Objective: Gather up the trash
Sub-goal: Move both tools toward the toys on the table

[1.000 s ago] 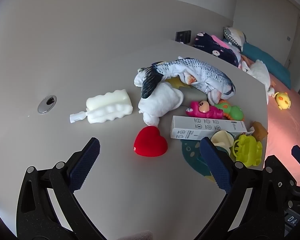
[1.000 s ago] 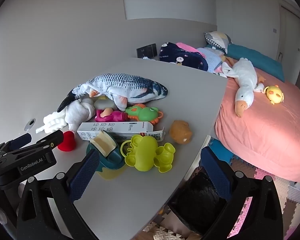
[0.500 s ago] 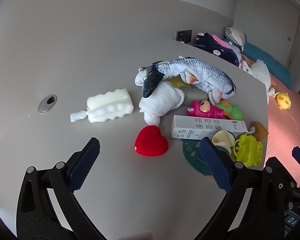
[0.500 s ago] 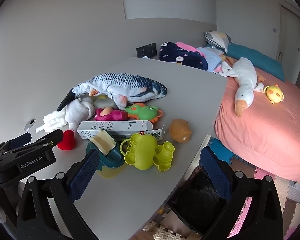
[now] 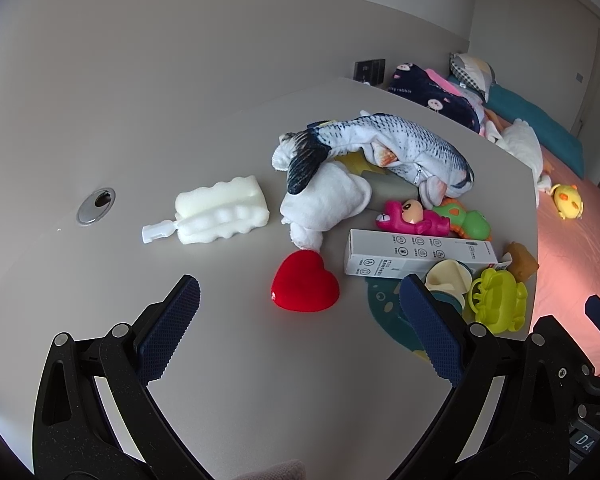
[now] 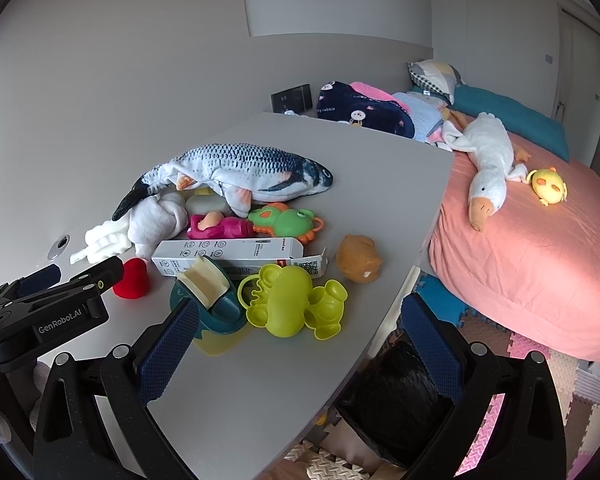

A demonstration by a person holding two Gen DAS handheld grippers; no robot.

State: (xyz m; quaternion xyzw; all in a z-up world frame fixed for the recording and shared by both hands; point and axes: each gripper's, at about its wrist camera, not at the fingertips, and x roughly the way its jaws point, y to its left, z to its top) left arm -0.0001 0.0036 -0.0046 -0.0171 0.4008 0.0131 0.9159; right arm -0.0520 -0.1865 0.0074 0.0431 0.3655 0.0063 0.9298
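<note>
A: Both jaws are held wide, nothing gripped. The white carton (image 5: pixel 418 254) is seen lying flat on the desk (image 5: pixel 260 380), ahead-right of the left hand-held gripper (image 5: pixel 296 308).

B: Its long axis is laid crosswise; the right hand-held gripper (image 6: pixel 296 332) is judged nearer.

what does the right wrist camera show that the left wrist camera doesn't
Only the right wrist view shows the black-lined bin on the floor beside the table and the white plush goose in full. Only the left wrist view shows the white foam block whole. Both show the white cardboard box, red velvet heart, striped plush fish and lime plastic toy.
</note>
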